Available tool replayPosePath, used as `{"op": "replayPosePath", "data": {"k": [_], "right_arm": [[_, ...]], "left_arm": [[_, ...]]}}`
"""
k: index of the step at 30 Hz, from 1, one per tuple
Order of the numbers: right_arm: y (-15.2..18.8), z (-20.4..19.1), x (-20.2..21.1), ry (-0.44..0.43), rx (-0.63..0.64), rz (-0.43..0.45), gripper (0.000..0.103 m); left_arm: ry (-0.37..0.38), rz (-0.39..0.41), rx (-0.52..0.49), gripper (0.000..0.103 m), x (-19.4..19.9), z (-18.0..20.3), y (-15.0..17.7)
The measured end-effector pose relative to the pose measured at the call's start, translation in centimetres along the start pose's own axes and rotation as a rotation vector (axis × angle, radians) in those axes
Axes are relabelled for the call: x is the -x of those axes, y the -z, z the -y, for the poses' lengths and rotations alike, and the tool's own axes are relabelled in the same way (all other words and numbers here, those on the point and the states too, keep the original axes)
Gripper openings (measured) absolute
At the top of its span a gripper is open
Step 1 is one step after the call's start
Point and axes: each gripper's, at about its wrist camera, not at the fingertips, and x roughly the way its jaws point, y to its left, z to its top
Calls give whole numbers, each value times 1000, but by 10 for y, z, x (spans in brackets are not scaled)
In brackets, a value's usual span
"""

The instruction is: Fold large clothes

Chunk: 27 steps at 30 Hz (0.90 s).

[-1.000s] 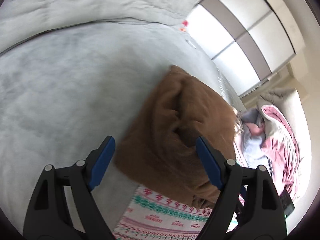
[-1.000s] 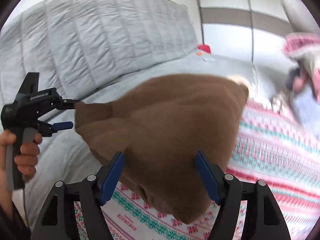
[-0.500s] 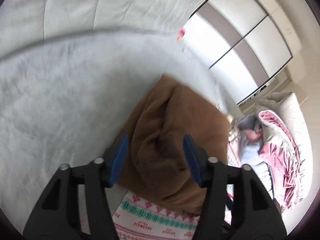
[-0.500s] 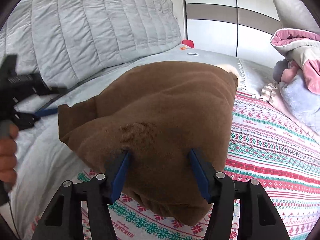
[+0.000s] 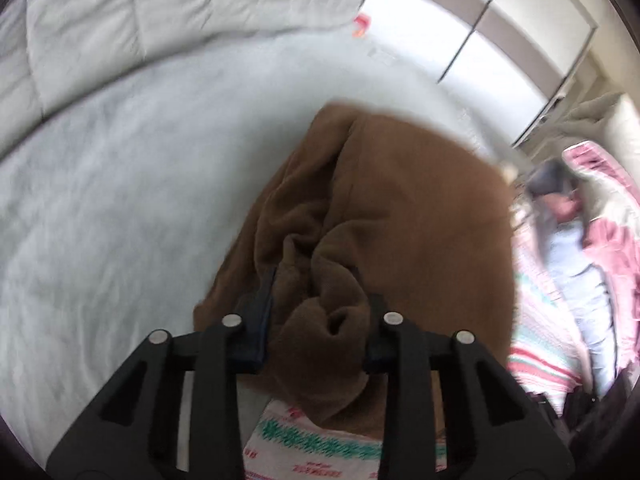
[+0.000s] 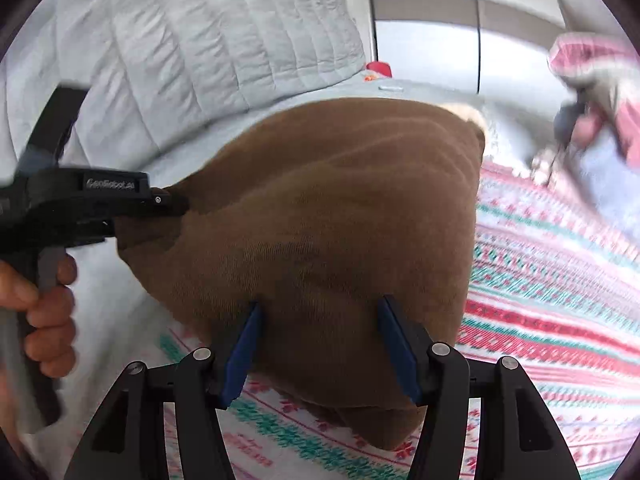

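On the grey bed [image 5: 120,208], toward its foot side, brown garment [image 5: 400,216] lies bunched, partly over a red-green-white patterned blanket [image 6: 560,280]; far edge of garment rests on the bed sheet, near edge overlaps the blanket.

Left gripper [image 5: 316,300]: jaws clamped on a gathered wad of the brown garment; fabric bulges up and folds between the blue pads; in the right wrist view the same left gripper [image 6: 176,204] shows side-on, pinching the garment's left corner, black body held by the person's left hand [image 6: 44,308], fingers wrapped round the grip.

Right gripper [image 6: 316,344]: jaws pressed against the near edge of the garment [image 6: 340,220], one blue pad on each side of a thick fold; cloth fills the gap between them; clamped on it.

Garment stretched between the two grippers, surface fairly smooth on the right-wrist side, creased on the left.

Background: quilted grey bedding [image 6: 208,40] heaped at the head of the bed; small red object [image 6: 378,68] at the bed's far edge; pile of pink and grey clothes [image 5: 580,224] to the right; pale wardrobe doors [image 5: 500,32] behind; both views somewhat blurred.
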Motion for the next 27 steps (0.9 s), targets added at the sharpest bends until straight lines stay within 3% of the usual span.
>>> {"op": "replayPosePath", "data": {"k": [1, 3, 7, 11, 12, 17, 21, 24, 26, 27], "right_arm": [[-2, 8, 3, -26, -42, 3, 47], [-3, 18, 6, -64, -90, 9, 44], [6, 1, -6, 16, -9, -10, 44], [4, -7, -13, 52, 28, -41, 44], [4, -9, -15, 62, 33, -49, 44], [5, -7, -16, 66, -16, -60, 44], [9, 0, -14, 47, -25, -45, 44], [11, -3, -18, 54, -21, -41, 44], [10, -6, -18, 65, -16, -43, 44], [10, -6, -18, 67, -11, -47, 44]], "left_arm": [[31, 30, -6, 33, 7, 0, -4], [70, 34, 9, 33, 11, -6, -6], [77, -58, 78, 34, -27, -33, 3], [234, -95, 192, 37, -44, -68, 11], [242, -99, 193, 37, -43, -68, 11], [210, -30, 146, 36, -15, -60, 2], [34, 42, 233, 31, 0, -89, -11], [120, 53, 245, 31, 11, -84, -14], [185, 91, 166, 32, 25, -57, -15], [201, 110, 114, 36, 32, -43, -14]]}}
